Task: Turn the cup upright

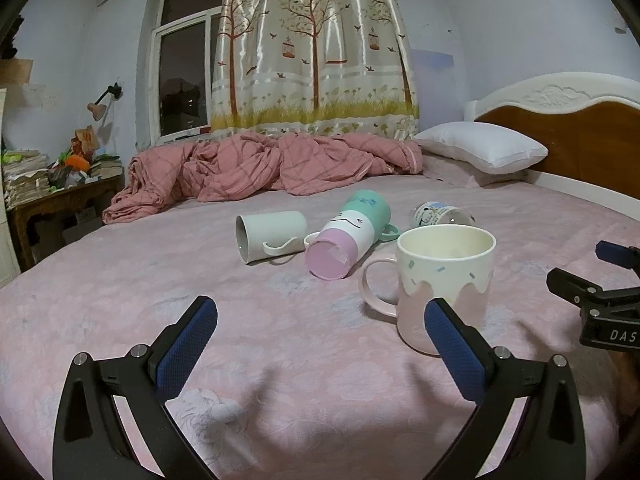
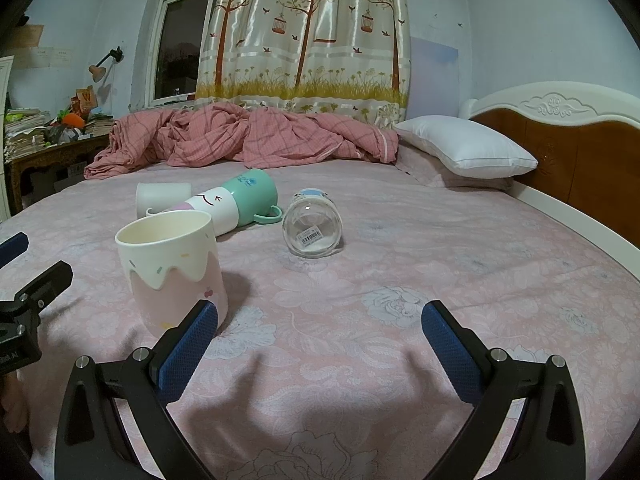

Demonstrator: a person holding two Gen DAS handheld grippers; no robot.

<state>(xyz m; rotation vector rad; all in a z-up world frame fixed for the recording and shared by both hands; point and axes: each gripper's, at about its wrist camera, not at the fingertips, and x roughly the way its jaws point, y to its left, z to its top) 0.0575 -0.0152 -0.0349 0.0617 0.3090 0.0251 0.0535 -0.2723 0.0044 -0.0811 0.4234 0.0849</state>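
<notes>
A pink and cream mug (image 1: 444,280) stands upright on the bed, also in the right wrist view (image 2: 172,268). Behind it lie three cups on their sides: a white mug (image 1: 272,234) (image 2: 160,196), a teal, white and pink mug (image 1: 352,232) (image 2: 236,200), and a clear glass cup (image 1: 440,214) (image 2: 312,226). My left gripper (image 1: 320,320) is open and empty, its right finger just in front of the upright mug. My right gripper (image 2: 320,324) is open and empty, its left finger close to the upright mug. The right gripper also shows in the left wrist view (image 1: 608,284).
The pink floral bedsheet (image 1: 280,360) covers the bed. A crumpled pink quilt (image 1: 260,168) lies at the back, a white pillow (image 1: 480,146) and wooden headboard (image 1: 580,132) at the right. A cluttered wooden table (image 1: 52,192) stands at the left under a window.
</notes>
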